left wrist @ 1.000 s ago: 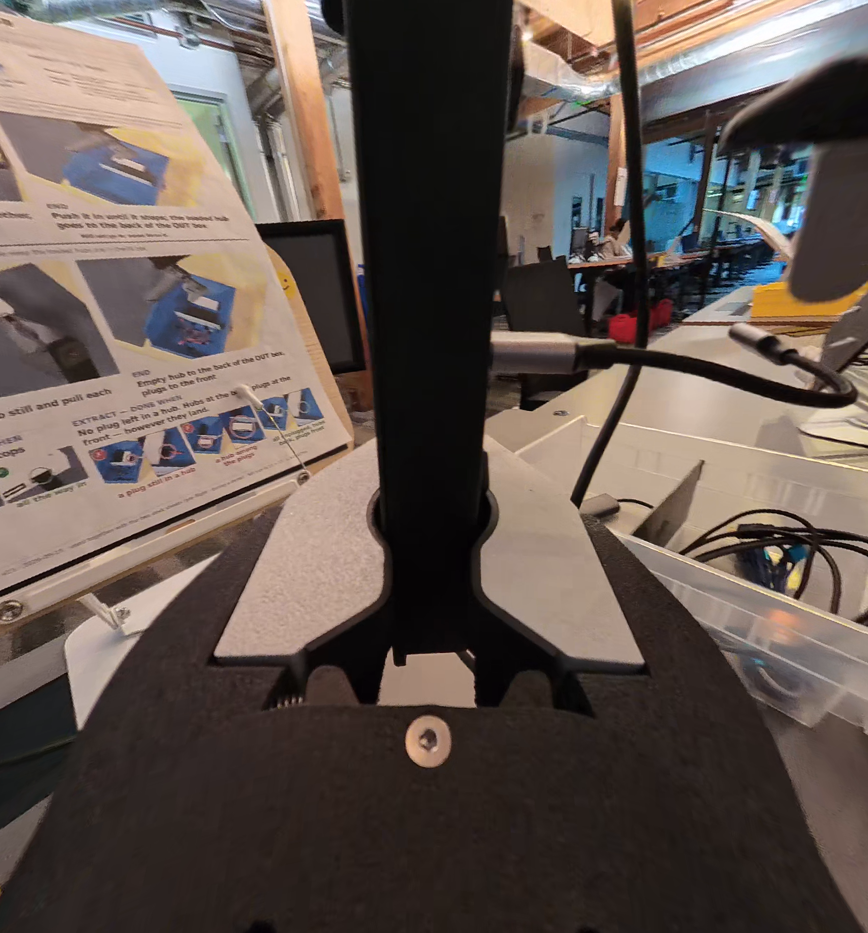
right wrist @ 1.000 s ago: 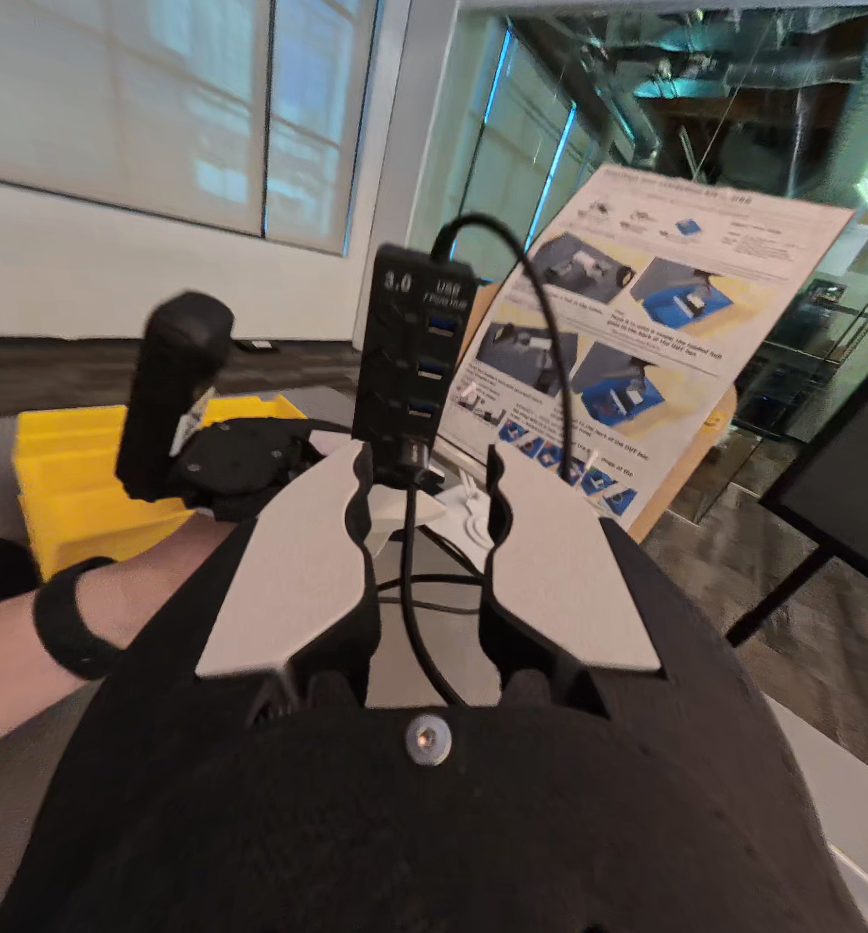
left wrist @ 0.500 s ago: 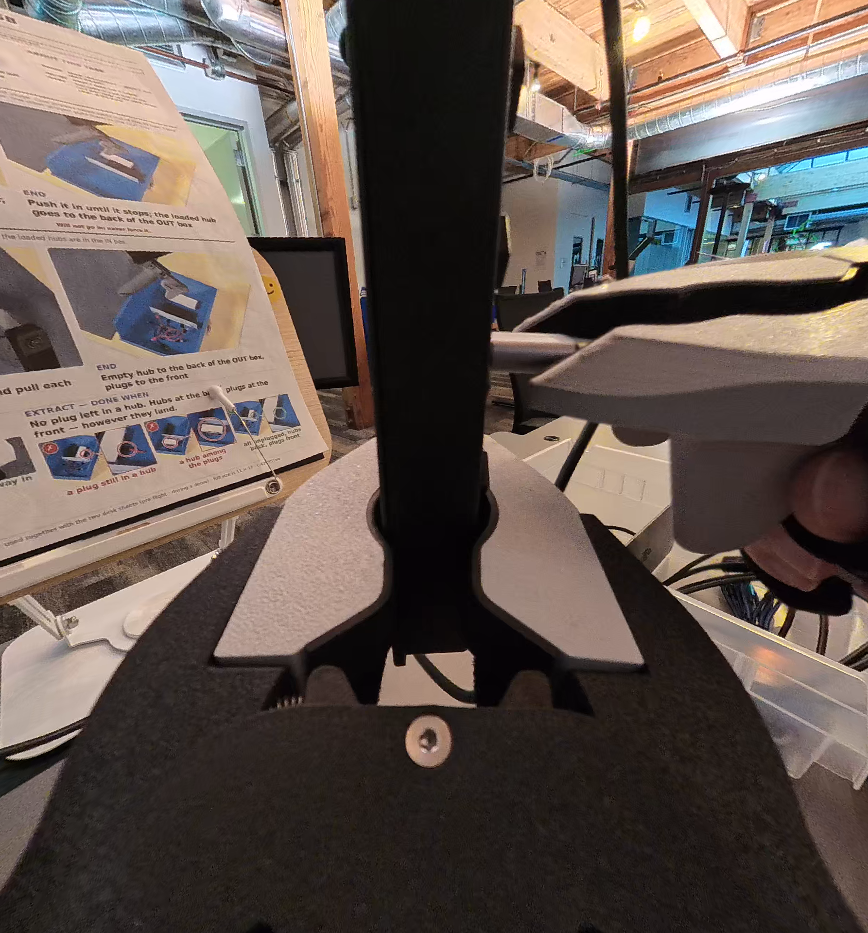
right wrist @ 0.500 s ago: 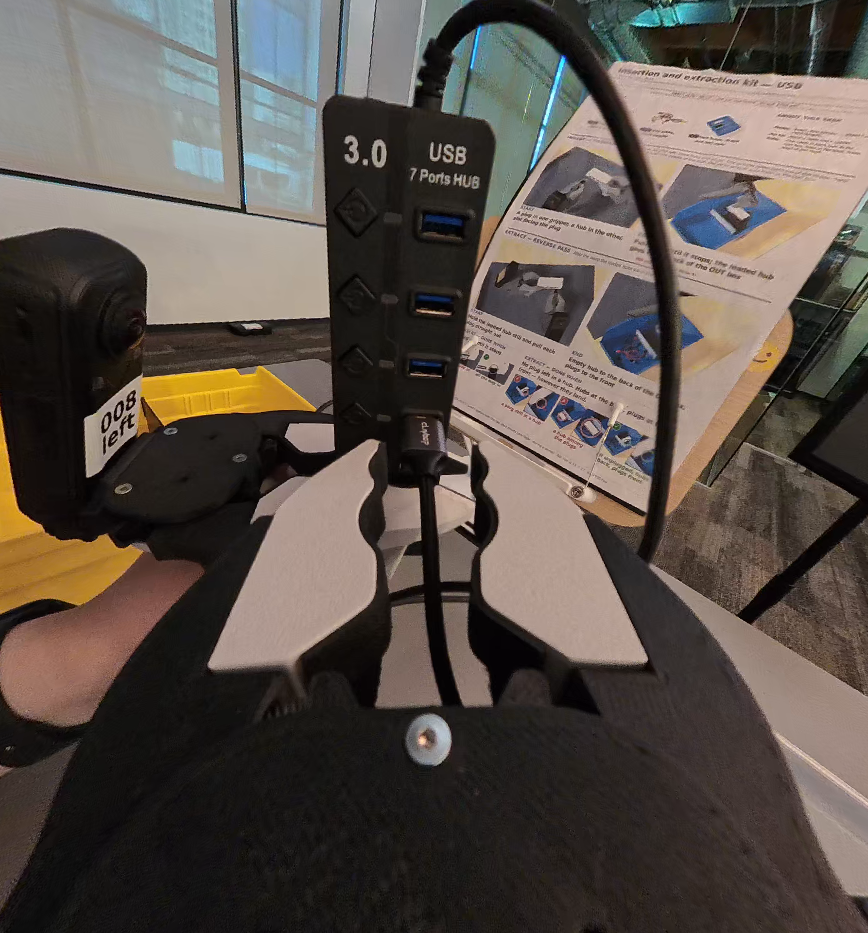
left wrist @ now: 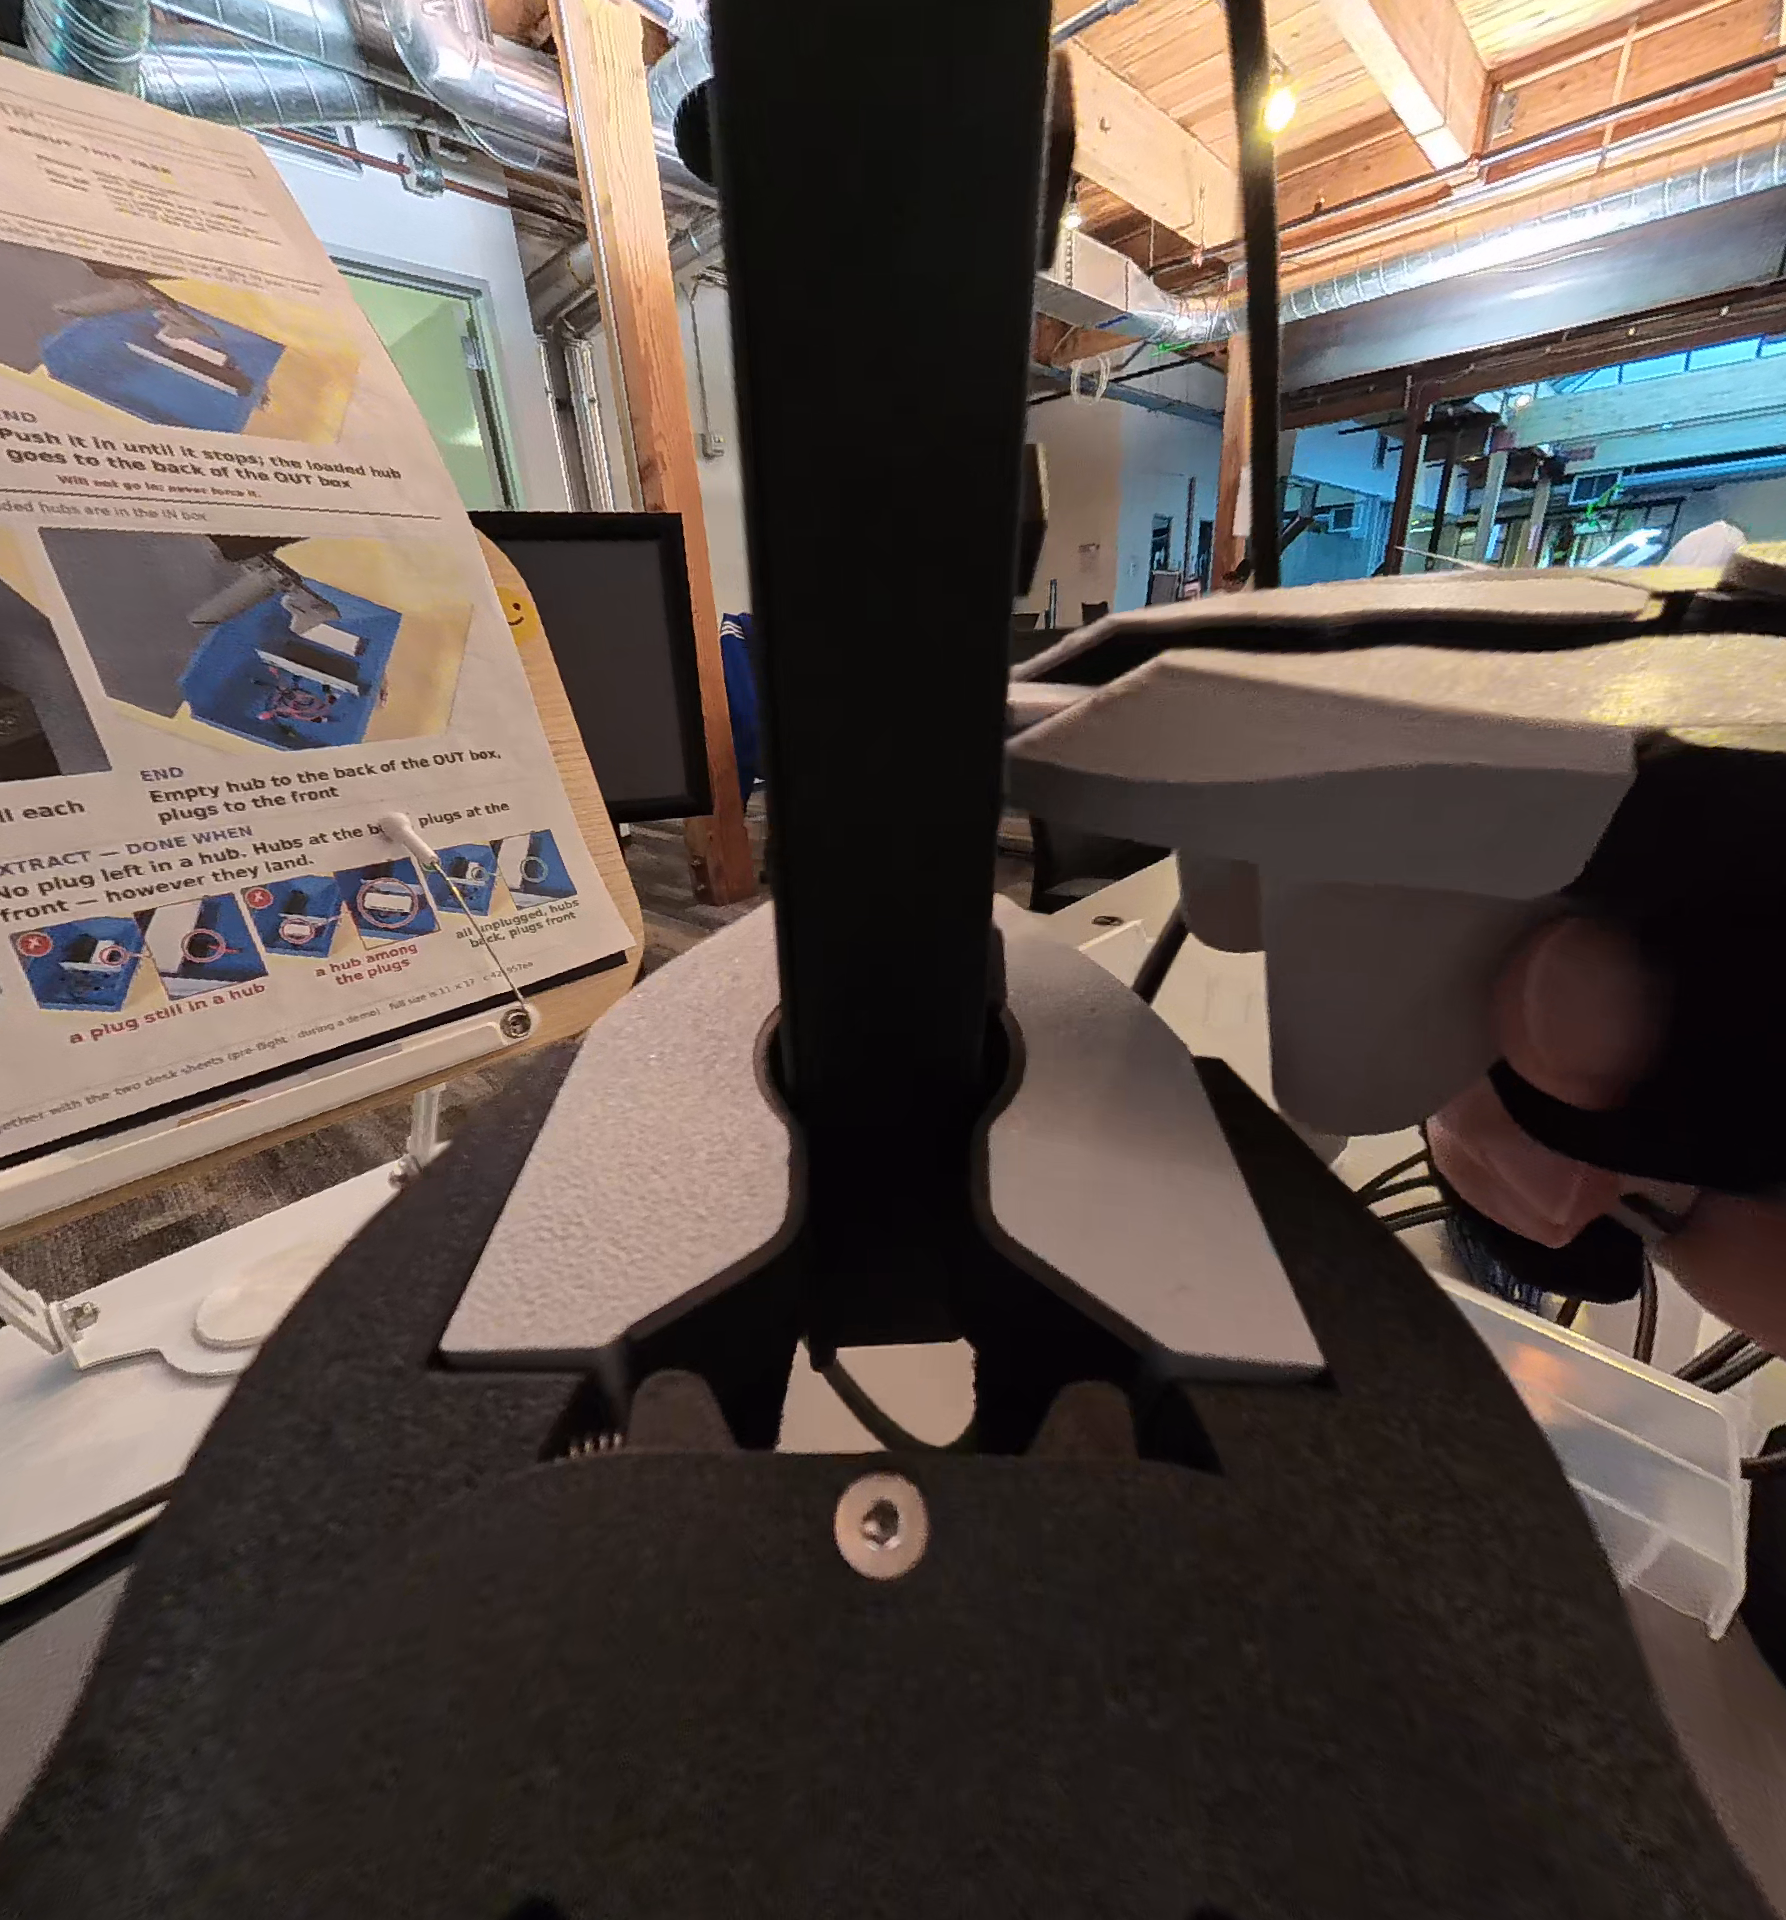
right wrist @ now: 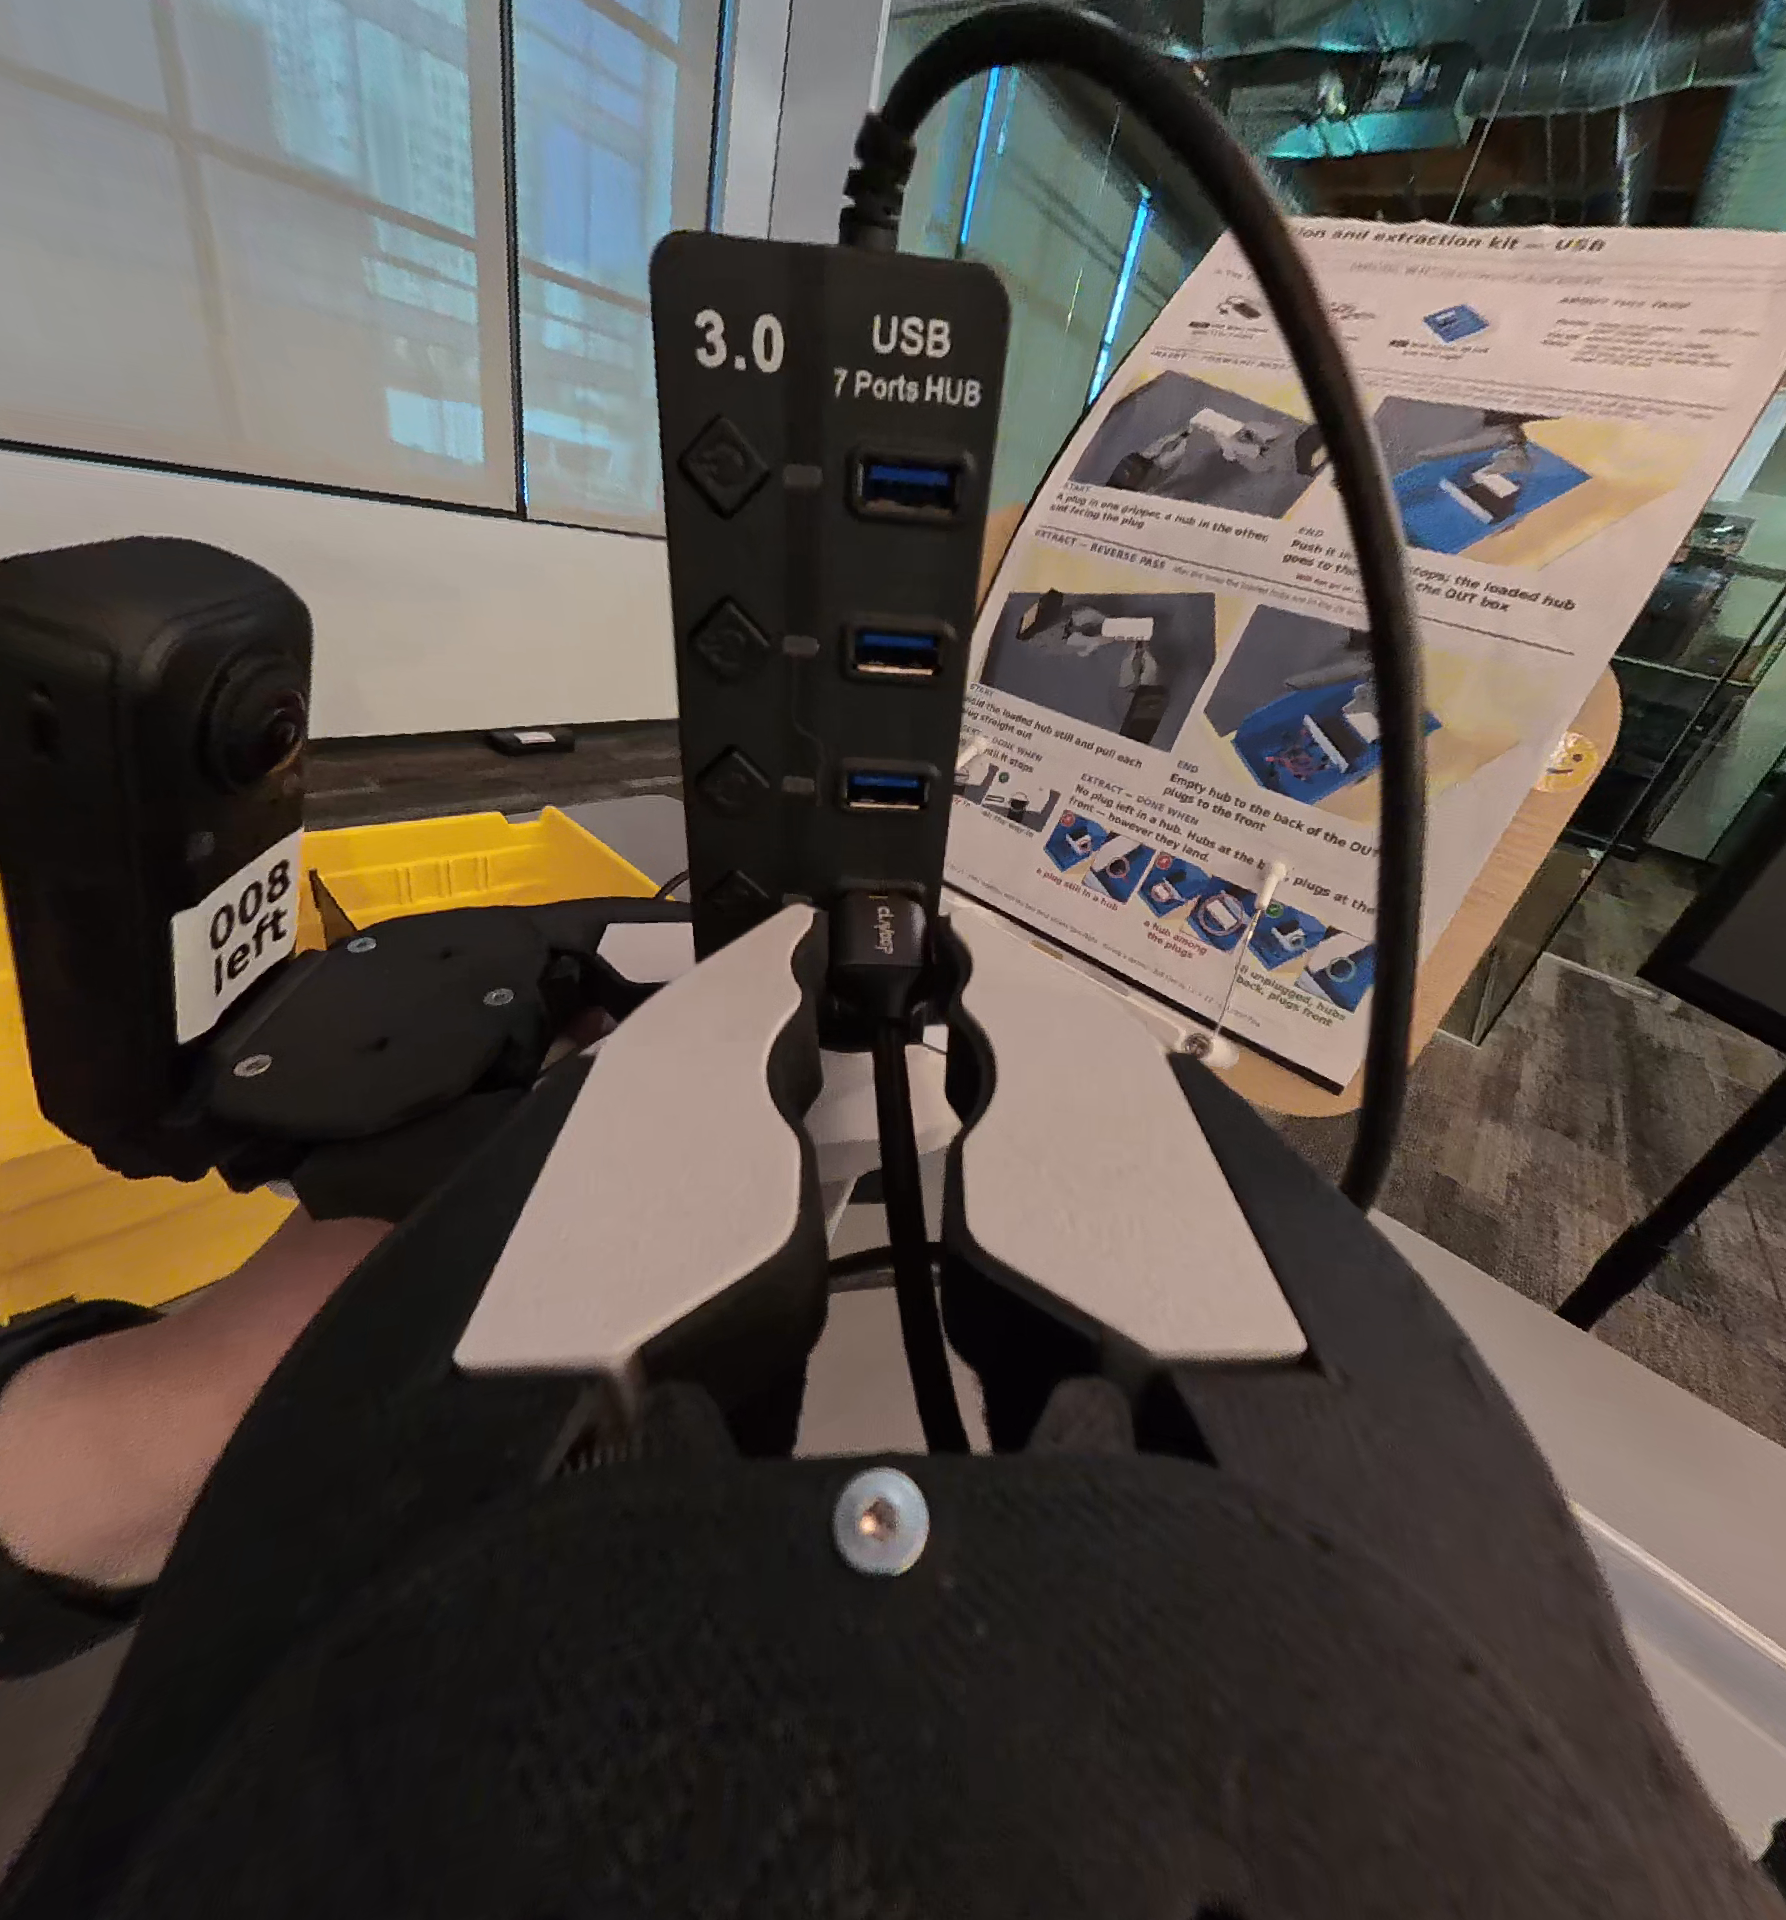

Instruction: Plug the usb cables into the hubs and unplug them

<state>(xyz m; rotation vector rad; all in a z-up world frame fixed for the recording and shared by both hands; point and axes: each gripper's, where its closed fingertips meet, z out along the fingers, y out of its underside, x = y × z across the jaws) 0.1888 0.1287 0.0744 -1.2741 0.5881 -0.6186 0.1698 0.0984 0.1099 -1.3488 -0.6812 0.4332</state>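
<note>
The instruction board (right wrist: pixel 1388 644) leans behind everything, its left part hidden by the hub (right wrist: pixel 827 582). The hub stands upright, its bottom end pinched in the left gripper (left wrist: pixel 884 1081); the hub's top is cut off in the left wrist view. The right gripper (right wrist: pixel 884 997) is closed on the plug (right wrist: pixel 884 940), which sits in the hub's lowest visible port. How deep the plug sits cannot be told. Its cable (right wrist: pixel 915 1247) runs back between the fingers.

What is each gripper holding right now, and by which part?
Left gripper clamps the black USB hub by its lower end. Right gripper grips the plugged-in cable's plug.
</note>
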